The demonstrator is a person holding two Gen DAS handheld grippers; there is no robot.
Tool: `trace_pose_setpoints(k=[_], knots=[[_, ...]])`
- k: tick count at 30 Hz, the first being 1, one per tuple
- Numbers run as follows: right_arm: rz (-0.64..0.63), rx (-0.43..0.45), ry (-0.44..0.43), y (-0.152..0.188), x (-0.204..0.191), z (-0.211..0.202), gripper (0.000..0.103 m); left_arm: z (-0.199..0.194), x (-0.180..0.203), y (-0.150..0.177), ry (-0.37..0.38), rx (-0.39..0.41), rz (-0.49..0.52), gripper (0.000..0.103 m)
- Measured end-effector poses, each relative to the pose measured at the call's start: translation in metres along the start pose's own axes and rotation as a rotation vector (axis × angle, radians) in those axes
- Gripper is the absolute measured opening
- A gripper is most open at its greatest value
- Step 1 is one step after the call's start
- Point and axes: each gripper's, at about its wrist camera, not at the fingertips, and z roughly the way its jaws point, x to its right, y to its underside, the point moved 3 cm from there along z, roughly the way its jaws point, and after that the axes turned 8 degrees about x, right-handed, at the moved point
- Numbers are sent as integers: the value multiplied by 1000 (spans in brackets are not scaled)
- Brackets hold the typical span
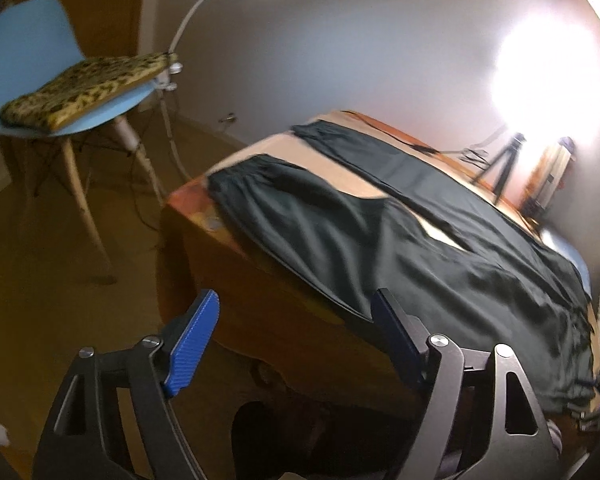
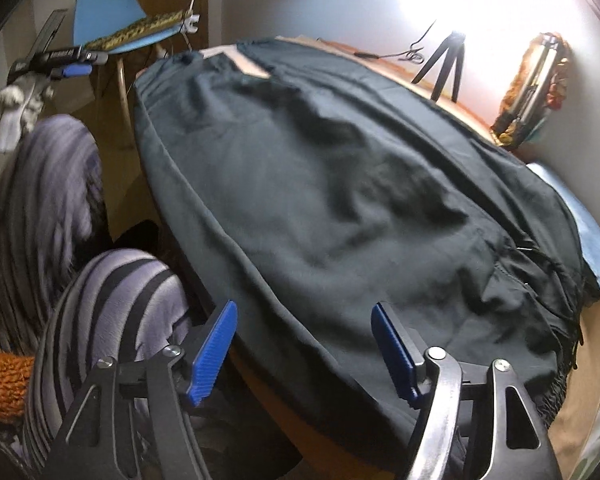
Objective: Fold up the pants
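**Dark pants spread flat, both hand-held grippers released at the near edge**

The dark green-black fabric pants (image 2: 320, 208) lie spread on the orange-brown wooden surface (image 1: 204, 200), ahead of both tools. The right hand-held gripper (image 2: 304, 354) hangs released, blue pads apart, just over the near hem line by the waistband end. The left hand-held gripper (image 1: 296, 344) is likewise released, straddling the near edge further along. The long axis runs away to the upper left, where the two legs part. The right one looks nearer the cloth. Beyond are a blue plastic chair (image 1: 28, 60) and a small black tripod (image 2: 444, 64); the far edge meets the wall.
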Motion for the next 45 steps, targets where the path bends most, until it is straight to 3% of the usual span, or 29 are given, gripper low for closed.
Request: trace_pose_setpoints(k=[2,6,8,10,12,17,20,22,23,29,34,39,41,43,45], knots=[[-11,-17,-2,1,-2,3,60,8,-12,-6,-17,-4,-14,77],[-20,-54,-8,1,-4,7,34,30,-32,-22,-54,-16,-19,77],[-19,-55,-1,-2,-4,7,26,38,-37,-27,-70,-22,-18,77],[-12,-53,21,-9,0,2,10,48,-42,-34,-74,-31,-23,77],[-10,-40,50,-19,3,-3,3,57,-48,-39,-78,-39,-38,77],[6,-14,107,-47,23,-13,0,75,-58,-46,-69,-60,-78,77],[9,2,34,-57,22,-17,1,86,-63,-46,-60,-87,-104,77],[-11,5,8,-58,17,-18,28,91,-64,-46,-68,-93,-98,77],[-17,4,-6,-57,14,-17,33,95,-64,-45,-72,-97,-96,77],[-43,-41,-118,-33,-11,-4,40,102,-63,-43,-65,-112,-111,77],[-65,-82,-139,-25,-17,12,42,100,-59,-42,-61,-108,-94,77],[-72,-117,-143,-21,-17,23,37,99,-57,-44,-62,-106,-86,77],[-68,-108,-155,-22,-19,22,28,99,-58,-45,-67,-104,-83,77],[-75,-102,-152,-23,-24,19,4,98,-59,-48,-71,-100,-80,77],[-89,-97,-138,-24,-28,16,1,98,-62,-51,-78,-97,-78,77]])
